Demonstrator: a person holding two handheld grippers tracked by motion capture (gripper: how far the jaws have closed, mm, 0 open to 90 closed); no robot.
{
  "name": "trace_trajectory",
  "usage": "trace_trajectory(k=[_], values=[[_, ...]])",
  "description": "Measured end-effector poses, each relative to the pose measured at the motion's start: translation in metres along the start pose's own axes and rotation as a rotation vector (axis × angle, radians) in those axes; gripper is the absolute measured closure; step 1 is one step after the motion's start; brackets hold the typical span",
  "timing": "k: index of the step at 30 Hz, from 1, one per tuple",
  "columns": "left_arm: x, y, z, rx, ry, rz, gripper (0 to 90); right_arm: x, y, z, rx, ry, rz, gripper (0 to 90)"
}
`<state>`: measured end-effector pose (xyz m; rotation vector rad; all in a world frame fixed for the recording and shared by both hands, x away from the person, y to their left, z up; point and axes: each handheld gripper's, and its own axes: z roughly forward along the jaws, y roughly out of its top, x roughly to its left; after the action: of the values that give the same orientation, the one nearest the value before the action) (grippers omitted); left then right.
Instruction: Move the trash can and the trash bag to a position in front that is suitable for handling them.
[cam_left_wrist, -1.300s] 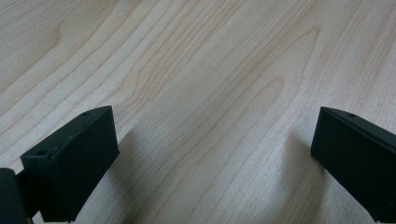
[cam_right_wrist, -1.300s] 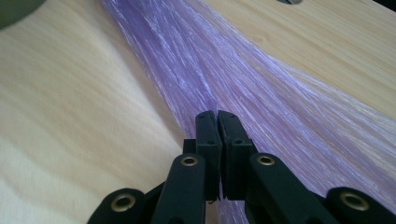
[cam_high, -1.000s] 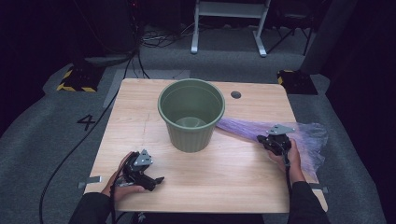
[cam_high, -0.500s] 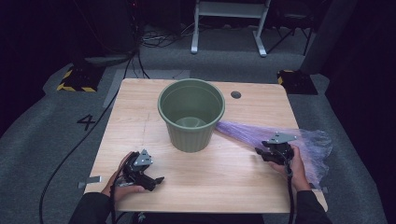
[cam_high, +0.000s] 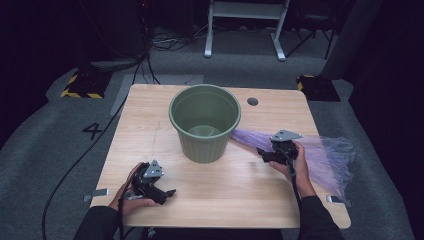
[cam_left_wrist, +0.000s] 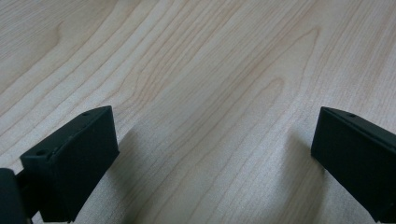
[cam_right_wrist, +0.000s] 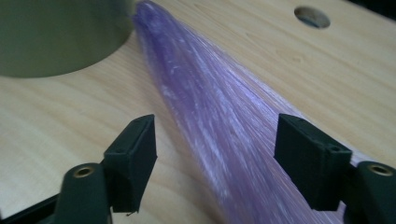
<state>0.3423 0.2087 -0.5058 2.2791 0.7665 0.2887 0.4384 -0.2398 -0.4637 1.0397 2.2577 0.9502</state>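
Note:
A green bucket (cam_high: 205, 122) stands upright in the middle of the wooden table (cam_high: 240, 200). A thin purple plastic bag (cam_high: 325, 155) lies flat from the bucket's right side to the table's right edge. My right gripper (cam_high: 267, 152) hovers low over the bag's narrow end and points at the bucket. Its jaws have just been opening; the bag (cam_right_wrist: 210, 107) runs between them with neither pad pressing on it. My left gripper (cam_high: 167, 194) rests at the front left, open over bare wood (cam_left_wrist: 201, 70).
A round cable hole (cam_high: 252, 101) sits in the table's far right part, behind the bag. The bucket wall (cam_right_wrist: 56, 37) rises close ahead of the right gripper. Dark floor, cables and a white stand lie beyond the table.
The right gripper's jaws have opened from shut, and the hand has shifted left along the bag toward the bucket. The left hand has stayed put.

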Motion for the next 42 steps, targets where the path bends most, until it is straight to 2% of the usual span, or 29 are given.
trace_trajectory(k=[2,4,7,11,13,15,18,27,30,36,42], values=[[0.0,0.0,0.0,0.0,0.0,0.0,0.3,-0.001,0.003,0.011,0.015,-0.002,0.031,27.7],[0.0,0.0,0.0,-0.001,0.0,0.0,0.2,-0.002,0.005,0.021,0.046,-0.026,0.063,27.8],[0.0,0.0,0.0,0.0,0.0,0.0,0.2,-0.002,0.005,0.033,0.083,-0.047,0.083,32.8],[0.0,0.0,0.0,0.0,0.0,0.0,0.2,-0.004,0.0,0.039,0.082,-0.013,0.124,56.6],[0.0,0.0,0.0,0.0,0.0,0.0,0.3,-0.005,-0.003,0.039,0.075,0.001,0.121,68.4],[0.0,0.0,0.0,0.0,0.0,0.0,0.3,-0.006,-0.006,0.038,0.071,0.007,0.105,76.8],[0.0,0.0,0.0,0.0,0.0,0.0,0.3,-0.007,-0.01,0.033,0.064,0.033,0.093,82.4],[0.0,0.0,0.0,0.0,0.0,0.0,0.3,-0.005,-0.031,0.002,0.019,0.113,0.002,84.2],[0.0,0.0,0.0,0.0,0.0,0.001,0.3,0.001,-0.036,-0.008,-0.009,0.168,-0.046,84.2],[0.0,0.0,0.0,0.0,0.0,0.0,0.3,0.026,-0.034,-0.02,-0.064,0.304,-0.169,84.5],[0.0,0.0,0.0,0.0,0.0,0.001,0.3,0.061,-0.025,-0.018,-0.064,0.412,-0.291,83.5]])
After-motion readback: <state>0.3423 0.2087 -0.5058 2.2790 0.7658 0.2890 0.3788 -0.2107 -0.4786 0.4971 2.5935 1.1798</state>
